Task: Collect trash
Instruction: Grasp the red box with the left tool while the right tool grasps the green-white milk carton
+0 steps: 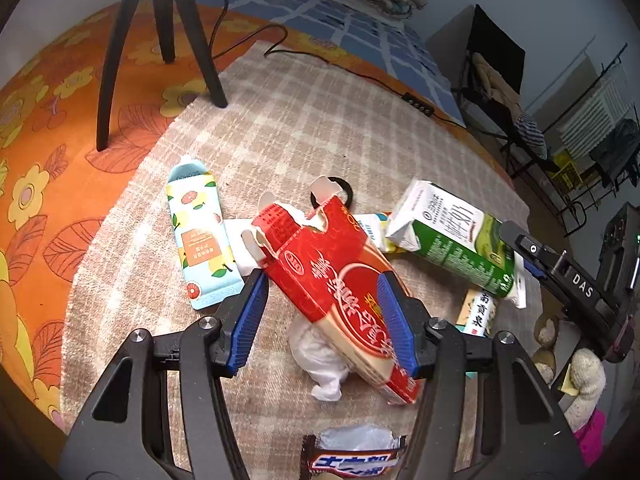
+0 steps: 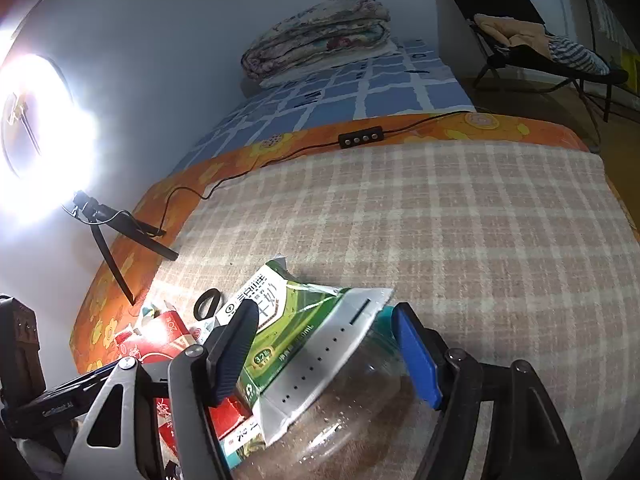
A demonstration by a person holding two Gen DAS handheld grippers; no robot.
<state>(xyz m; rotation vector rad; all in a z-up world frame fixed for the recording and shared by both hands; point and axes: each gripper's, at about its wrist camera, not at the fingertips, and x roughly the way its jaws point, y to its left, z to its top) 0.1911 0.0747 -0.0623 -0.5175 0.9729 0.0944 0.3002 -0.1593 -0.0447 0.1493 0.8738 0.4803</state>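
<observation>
Left wrist view: left gripper (image 1: pixel 320 316) jaws clamped on torn red carton (image 1: pixel 336 280), tilted above crumpled white tissue (image 1: pixel 320 360) on checked blanket (image 1: pixel 312 120). Floral pouch (image 1: pixel 200 236) just left; green milk carton (image 1: pixel 452 240) to right.

Right wrist view: right gripper (image 2: pixel 328 352) jaws apart, green milk carton (image 2: pixel 288 332) and clear plastic bottle (image 2: pixel 360 400) between them; grip cannot be told.

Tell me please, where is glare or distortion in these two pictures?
Right wrist view: the ring light burns out to white at the left edge and throws a bright patch on the checked blanket. Left wrist view: even light, no glare; the tripod legs bend from the fisheye. Both views: dark rounded corners.
</observation>
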